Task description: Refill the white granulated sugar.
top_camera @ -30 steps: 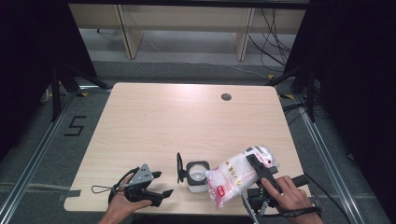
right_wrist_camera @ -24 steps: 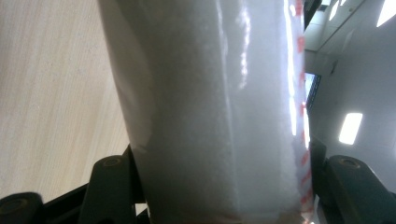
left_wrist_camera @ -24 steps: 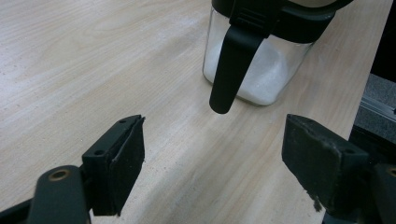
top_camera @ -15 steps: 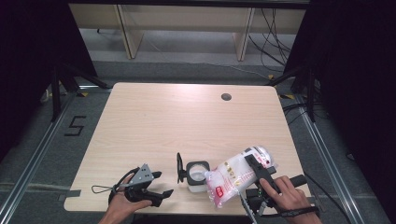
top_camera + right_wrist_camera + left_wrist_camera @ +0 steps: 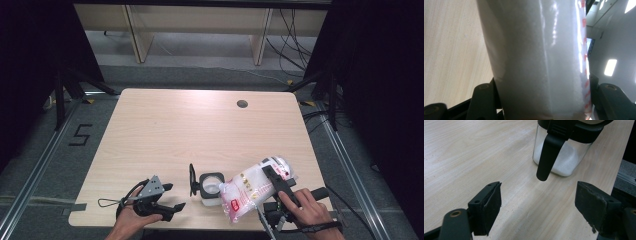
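A clear jar [image 5: 211, 187] with a black rim and a flipped-up black lid [image 5: 192, 180] stands near the table's front edge, holding white powder [image 5: 564, 160]. Its lid clasp [image 5: 548, 152] hangs down the jar's side in the left gripper view. My right gripper [image 5: 272, 192] is shut on a plastic bag [image 5: 250, 192] of white granules with red print, held tilted just right of the jar; the bag [image 5: 536, 57] sits between its jaws. My left gripper [image 5: 170, 197] stands open on the table left of the jar, its jaws empty.
The light wooden table [image 5: 200, 130] has a round cable hole [image 5: 242, 104] at the back right. A floor marking "5" [image 5: 80, 135] lies left of the table. Cables [image 5: 300, 45] and shelving legs stand beyond the far edge.
The bag and right gripper have shifted very slightly; the left gripper and the jar stay where they were.
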`<state>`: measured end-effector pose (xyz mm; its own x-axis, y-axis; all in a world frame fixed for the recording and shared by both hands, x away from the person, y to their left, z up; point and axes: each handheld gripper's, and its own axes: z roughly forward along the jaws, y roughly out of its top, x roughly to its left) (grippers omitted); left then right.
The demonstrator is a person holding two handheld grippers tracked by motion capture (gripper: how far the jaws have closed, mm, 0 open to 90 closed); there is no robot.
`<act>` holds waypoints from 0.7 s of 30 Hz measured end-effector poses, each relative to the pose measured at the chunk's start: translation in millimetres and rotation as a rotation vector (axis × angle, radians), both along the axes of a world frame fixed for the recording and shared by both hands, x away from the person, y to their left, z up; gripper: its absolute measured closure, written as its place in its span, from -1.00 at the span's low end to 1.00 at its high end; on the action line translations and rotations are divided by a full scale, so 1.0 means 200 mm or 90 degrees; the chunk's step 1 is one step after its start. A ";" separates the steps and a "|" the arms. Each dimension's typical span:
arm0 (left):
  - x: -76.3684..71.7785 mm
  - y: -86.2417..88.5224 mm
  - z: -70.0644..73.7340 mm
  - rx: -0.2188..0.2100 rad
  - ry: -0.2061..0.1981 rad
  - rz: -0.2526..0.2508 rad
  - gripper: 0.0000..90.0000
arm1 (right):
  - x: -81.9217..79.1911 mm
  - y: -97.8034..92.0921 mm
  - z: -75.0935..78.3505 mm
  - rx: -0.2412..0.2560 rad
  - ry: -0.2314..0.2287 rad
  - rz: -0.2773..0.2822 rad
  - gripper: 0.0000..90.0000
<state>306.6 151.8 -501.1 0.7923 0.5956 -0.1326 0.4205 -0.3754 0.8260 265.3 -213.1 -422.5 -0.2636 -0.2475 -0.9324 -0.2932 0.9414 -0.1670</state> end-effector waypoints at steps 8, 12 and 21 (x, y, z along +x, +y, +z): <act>0.00 0.00 0.00 -0.002 -0.001 0.004 -0.54 | 0.00 0.01 0.01 -0.033 -0.004 0.008 -0.04; 0.00 0.00 0.00 0.000 -0.003 0.000 -0.54 | 0.00 0.01 0.01 -0.017 -0.007 0.008 -0.04; 0.00 0.00 0.00 0.006 -0.005 0.000 -0.54 | 0.00 0.01 0.02 -0.019 -0.013 0.013 -0.04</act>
